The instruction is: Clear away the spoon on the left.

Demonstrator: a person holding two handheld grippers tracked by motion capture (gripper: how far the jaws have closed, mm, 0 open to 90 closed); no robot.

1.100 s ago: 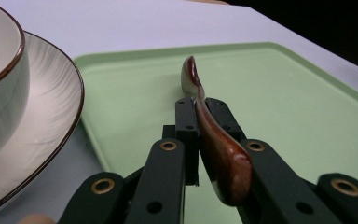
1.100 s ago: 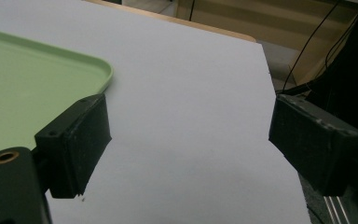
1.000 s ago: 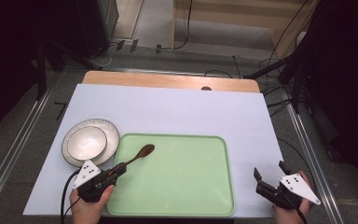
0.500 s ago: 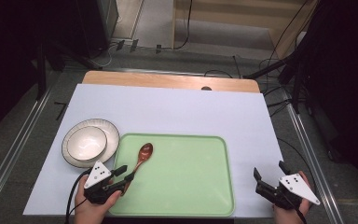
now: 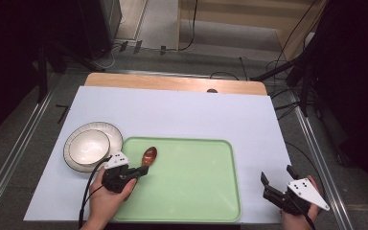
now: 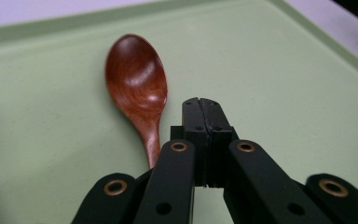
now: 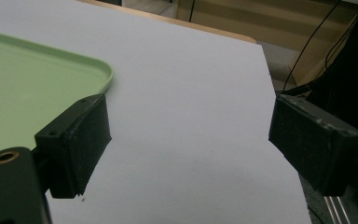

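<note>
A brown wooden spoon (image 5: 149, 155) (image 6: 136, 79) lies bowl-up on the light green tray (image 5: 196, 191) (image 6: 279, 70), near its far left corner. My left gripper (image 5: 141, 170) (image 6: 200, 109) is over the tray's left edge, its jaws pressed together with no gap. The spoon's handle runs beside them and disappears under the gripper's left linkage. My right gripper (image 5: 277, 176) (image 7: 193, 140) hovers open over the white sheet (image 7: 191, 70), right of the tray's near right corner (image 7: 103, 70), with nothing between its jaws.
A white bowl (image 5: 89, 146) sits on a round plate (image 5: 72, 158) just left of the tray. The white sheet (image 5: 196, 115) covers the table; a wooden strip (image 5: 172, 82) shows at the far edge. Cables lie on the floor beyond.
My left gripper has slid right and forward along the spoon's handle toward the tray. The spoon's bowl now faces up flat on the tray. The right gripper has stayed put.
</note>
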